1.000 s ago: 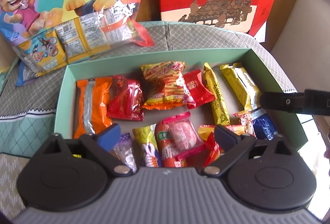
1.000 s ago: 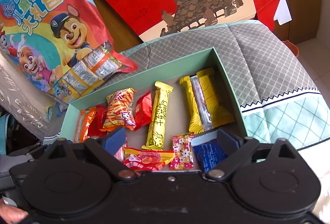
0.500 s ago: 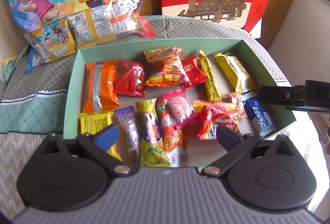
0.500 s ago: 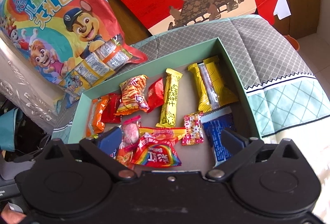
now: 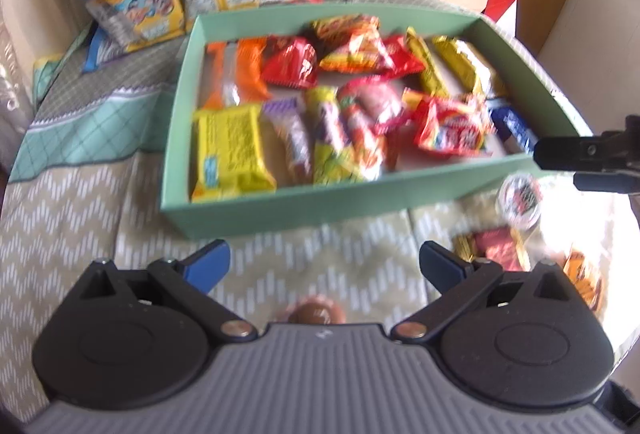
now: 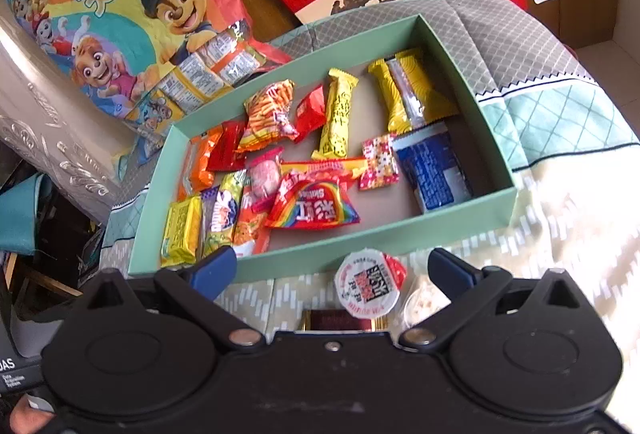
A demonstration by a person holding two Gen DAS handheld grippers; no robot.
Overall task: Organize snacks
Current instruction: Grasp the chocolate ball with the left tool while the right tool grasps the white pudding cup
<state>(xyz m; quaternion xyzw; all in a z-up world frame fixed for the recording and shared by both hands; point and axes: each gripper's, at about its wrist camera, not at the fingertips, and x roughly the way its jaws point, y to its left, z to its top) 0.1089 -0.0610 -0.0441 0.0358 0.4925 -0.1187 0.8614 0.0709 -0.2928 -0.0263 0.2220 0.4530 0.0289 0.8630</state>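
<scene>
Both the left gripper (image 5: 323, 261) and right gripper (image 6: 332, 270) hang wide open, holding nothing. Most wrapped snacks already sit in the shallow mint-green cardboard box (image 6: 360, 240). I'd guess the right one's lined up over the round foil-lidded jelly cup (image 6: 369, 288), just outside the front wall, to grab it.

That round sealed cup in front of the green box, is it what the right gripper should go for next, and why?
Probably yes: ease the right gripper forward and down onto the round sealed cup. The cup lies on the cloth outside the green box, just ahead between the open fingers, while most snacks already lie inside. The left gripper is open too, but sits farther from it.
</scene>
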